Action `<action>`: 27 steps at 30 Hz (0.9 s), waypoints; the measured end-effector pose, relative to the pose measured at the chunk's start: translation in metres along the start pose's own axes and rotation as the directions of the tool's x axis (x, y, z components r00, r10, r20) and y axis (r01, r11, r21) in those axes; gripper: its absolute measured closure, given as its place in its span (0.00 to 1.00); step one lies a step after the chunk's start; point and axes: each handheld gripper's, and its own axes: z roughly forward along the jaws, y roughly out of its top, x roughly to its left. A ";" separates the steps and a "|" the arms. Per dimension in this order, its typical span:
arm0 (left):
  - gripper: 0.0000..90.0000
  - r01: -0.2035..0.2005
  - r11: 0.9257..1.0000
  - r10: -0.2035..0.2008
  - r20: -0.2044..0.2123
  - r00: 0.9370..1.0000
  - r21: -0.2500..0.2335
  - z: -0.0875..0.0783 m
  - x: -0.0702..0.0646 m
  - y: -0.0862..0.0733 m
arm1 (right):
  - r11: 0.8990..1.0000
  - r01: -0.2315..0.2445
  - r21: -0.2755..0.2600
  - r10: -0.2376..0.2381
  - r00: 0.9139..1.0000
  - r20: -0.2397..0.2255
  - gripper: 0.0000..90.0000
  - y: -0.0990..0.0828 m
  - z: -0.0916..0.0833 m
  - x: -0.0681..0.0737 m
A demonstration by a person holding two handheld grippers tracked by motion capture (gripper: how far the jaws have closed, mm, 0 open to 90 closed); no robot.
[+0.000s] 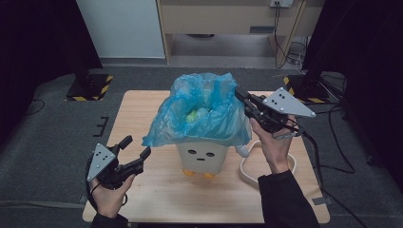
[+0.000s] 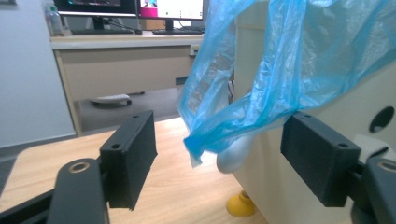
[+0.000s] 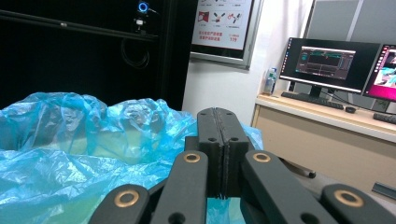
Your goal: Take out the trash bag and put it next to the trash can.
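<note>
Crinkled blue bag lining white bin, left tongs apart, right tongs clamped on bag rim

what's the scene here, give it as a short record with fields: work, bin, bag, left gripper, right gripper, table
work: handling the blue liner bag of a small bin
bin: white, with a drawn face and yellow feet, upright on the table
bag: blue plastic, draped over the bin's rim, hanging lower on the left side
left gripper: jaws open, level beside the bag's hanging corner, pads not pressing it
right gripper: jaws shut, at the bag's right top edge; whether plastic is pinched cannot be told
table: light wood, a white cable loop right of the bin
</note>
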 end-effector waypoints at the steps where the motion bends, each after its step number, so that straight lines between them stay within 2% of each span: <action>1: 0.28 -0.005 1.000 0.005 0.003 1.000 0.002 -0.001 0.000 -0.001 | 1.000 -0.002 0.000 0.002 1.000 0.001 1.00 0.000 0.000 0.000; 3: 0.27 0.000 1.000 0.000 0.013 1.000 -0.002 -0.002 0.001 -0.001 | 1.000 0.000 -0.001 0.000 1.000 0.001 1.00 0.000 0.000 0.000; 6: 0.24 0.017 1.000 -0.016 0.056 0.998 -0.026 -0.004 0.002 0.000 | 1.000 -0.001 0.001 0.001 1.000 0.001 1.00 0.000 0.000 0.000; 7: 0.23 0.016 0.999 -0.013 0.081 0.997 -0.033 -0.005 0.002 0.001 | 1.000 0.000 0.000 0.000 1.000 0.003 1.00 0.000 0.000 0.000; 11: 0.21 0.004 0.999 0.000 0.104 0.995 -0.045 -0.008 -0.001 0.004 | 1.000 0.000 -0.001 0.000 1.000 0.002 1.00 0.000 -0.001 -0.001; 14: 0.20 0.014 0.998 -0.009 0.090 0.996 -0.053 -0.009 -0.001 0.006 | 1.000 -0.002 -0.003 0.002 1.000 0.000 1.00 0.000 -0.001 0.000; 17: 0.21 0.025 0.998 -0.021 0.058 0.998 -0.063 -0.008 0.001 0.010 | 1.000 0.000 -0.001 0.000 1.000 -0.001 1.00 0.000 -0.001 0.000; 21: 0.22 0.058 0.994 -0.056 0.027 0.998 -0.089 -0.005 0.005 0.014 | 1.000 0.000 -0.002 0.000 1.000 -0.001 1.00 0.000 -0.001 0.000; 27: 0.23 0.064 0.991 -0.066 -0.012 0.998 -0.117 -0.002 0.008 0.028 | 1.000 0.001 -0.001 -0.001 1.000 -0.005 1.00 0.000 -0.001 0.001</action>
